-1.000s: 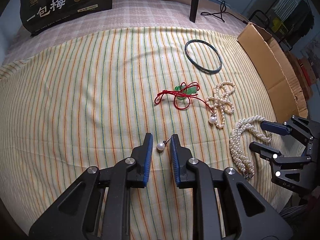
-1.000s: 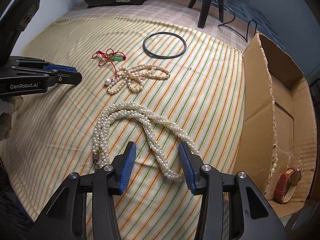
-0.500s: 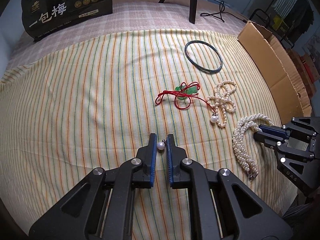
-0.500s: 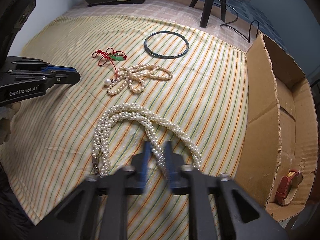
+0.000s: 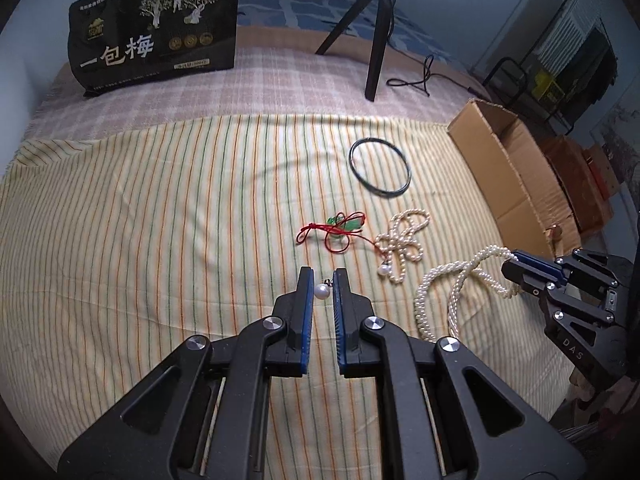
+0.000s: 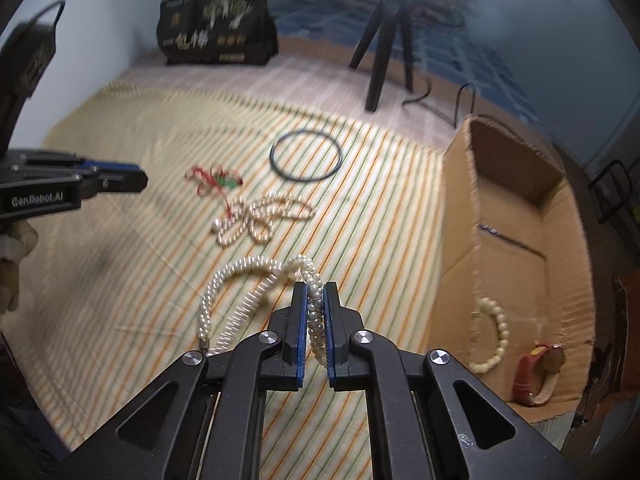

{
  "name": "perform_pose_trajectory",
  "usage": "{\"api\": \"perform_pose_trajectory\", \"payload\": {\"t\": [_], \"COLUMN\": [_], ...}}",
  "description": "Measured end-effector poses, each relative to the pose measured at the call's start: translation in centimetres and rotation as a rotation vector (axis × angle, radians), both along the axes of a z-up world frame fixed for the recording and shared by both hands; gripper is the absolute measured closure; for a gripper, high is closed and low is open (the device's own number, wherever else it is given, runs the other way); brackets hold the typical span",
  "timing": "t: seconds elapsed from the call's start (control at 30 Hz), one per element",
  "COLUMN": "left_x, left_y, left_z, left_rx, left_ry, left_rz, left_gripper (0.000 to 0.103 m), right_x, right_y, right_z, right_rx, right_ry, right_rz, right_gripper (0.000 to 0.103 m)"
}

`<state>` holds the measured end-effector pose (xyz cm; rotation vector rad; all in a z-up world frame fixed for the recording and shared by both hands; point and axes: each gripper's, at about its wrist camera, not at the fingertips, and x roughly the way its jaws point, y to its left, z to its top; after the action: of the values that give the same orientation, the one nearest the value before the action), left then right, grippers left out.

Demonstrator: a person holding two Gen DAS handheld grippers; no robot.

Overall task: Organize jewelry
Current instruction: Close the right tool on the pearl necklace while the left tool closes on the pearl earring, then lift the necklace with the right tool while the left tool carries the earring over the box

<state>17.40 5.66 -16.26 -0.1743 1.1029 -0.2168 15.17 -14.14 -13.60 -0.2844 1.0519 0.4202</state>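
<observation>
On the striped cloth [image 5: 160,220] at the near middle, we hold the left tongs [image 5: 322,280] closed narrow on a single pearl earring [image 5: 321,291], pinched between the blue pads. Right of it lie a red cord with green pendant [image 5: 340,226], then a small tangled pearl strand [image 5: 404,240], with a dark bangle [image 5: 380,168] farther back. Further right, our right tongs [image 6: 316,300] grip a thick twisted pearl necklace [image 6: 240,280], one part raised off the cloth while the rest trails on it. At the far right stands the cardboard box [image 6: 460,200].

Only the right wrist view looks into the box, showing a beaded pearl bracelet [image 6: 494,336] and a red-strapped watch [image 6: 538,376] lying inside; that view is motion-blurred. The left wrist view alone shows the black bag [image 5: 156,28] sharply at the far left, printed with "一包梅", with a tripod [image 5: 376,32] to its right. The left tongs' side reads "GenRobot.AI" in the right view; the right tongs' body shows "DAS" in the left view.
</observation>
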Motion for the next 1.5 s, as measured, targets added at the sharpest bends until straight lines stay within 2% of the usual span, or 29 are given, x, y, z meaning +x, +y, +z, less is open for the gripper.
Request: {"api": "perform_pose_trajectory", "payload": {"t": [0.43, 0.7, 1.23, 1.5], "left_x": [-1.5, -1.6, -1.1, -0.8], "left_y": [-1.2, -3.0, -9.0, -12.0], "left_z": [4.3, 6.5, 9.8, 10.0], "left_rx": [-0.059, -0.078, -0.108, -0.106], "left_ry": [-0.093, -0.147, -0.228, -0.243], "left_rz": [0.004, -0.023, -0.111, -0.155], "left_gripper": [0.096, 0.096, 0.096, 0.096], "right_x": [-1.5, -0.7, 1.8, 3.2], "right_y": [-0.8, -2.2, -6.8, -10.1], "right_z": [6.5, 9.6, 14.3, 15.7], "right_rx": [0.131, 0.197, 0.314, 0.339], "right_ry": [-0.145, -0.208, -0.294, -0.340], "right_rz": [-0.039, -0.070, -0.165, -0.227], "right_gripper": [0.097, 0.097, 0.097, 0.097]}}
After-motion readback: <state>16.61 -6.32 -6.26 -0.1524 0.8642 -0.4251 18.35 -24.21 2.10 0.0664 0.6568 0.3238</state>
